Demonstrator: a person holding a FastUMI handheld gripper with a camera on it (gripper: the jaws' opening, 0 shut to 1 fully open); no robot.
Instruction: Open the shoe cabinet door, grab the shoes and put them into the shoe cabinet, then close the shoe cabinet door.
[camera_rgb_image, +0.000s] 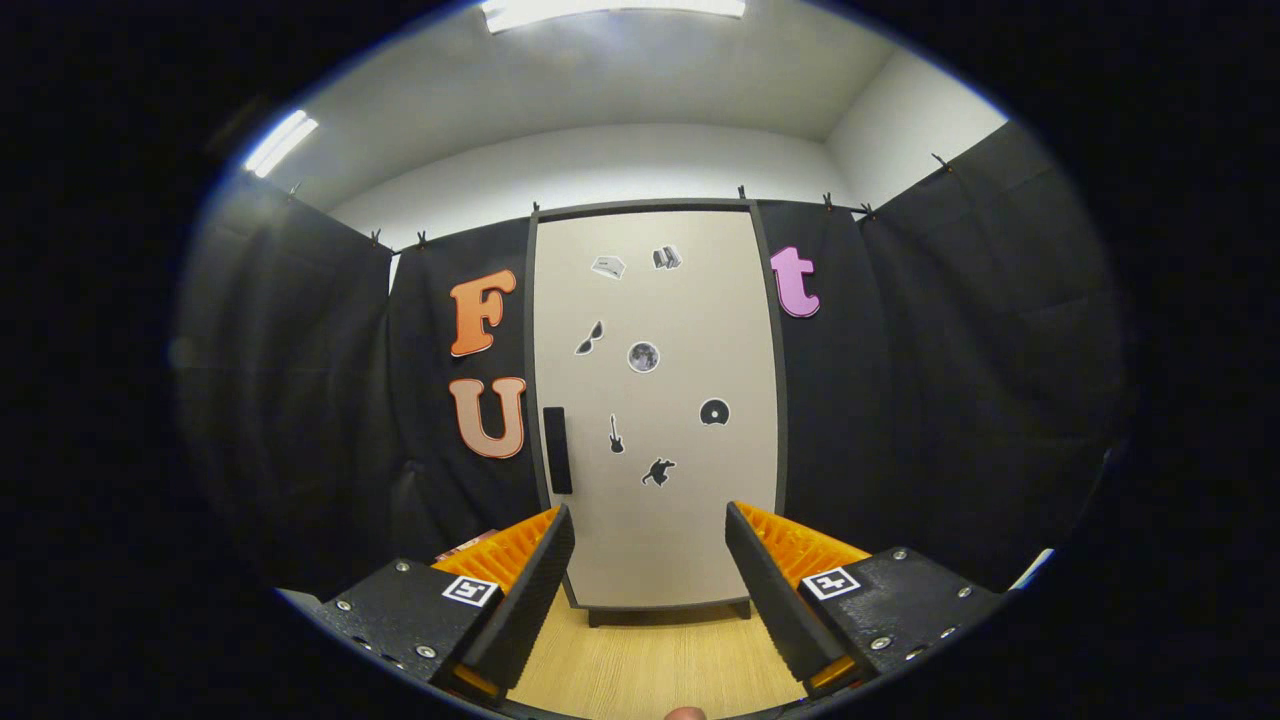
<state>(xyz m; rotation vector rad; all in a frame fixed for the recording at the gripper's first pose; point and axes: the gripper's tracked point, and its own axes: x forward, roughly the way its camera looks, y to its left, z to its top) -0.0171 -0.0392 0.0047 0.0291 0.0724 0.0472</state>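
A tall beige shoe cabinet (655, 400) with a dark frame stands straight ahead against the black cloth wall. Its door is closed flat and carries several small dark stickers. A black vertical handle (557, 449) sits on the door's left edge, about halfway up. My gripper (650, 525) is open, some way short of the cabinet, with the lower part of the door seen through the gap between the fingers. Nothing is held. The handle is above and slightly right of the left fingertip (563, 520).
Light wooden floor (650, 655) runs from the fingers to the cabinet's base. Black cloth walls close in on both sides. A small reddish object (467, 546) peeks out low on the left behind the left finger. A fingertip of a hand (686, 713) shows at the bottom.
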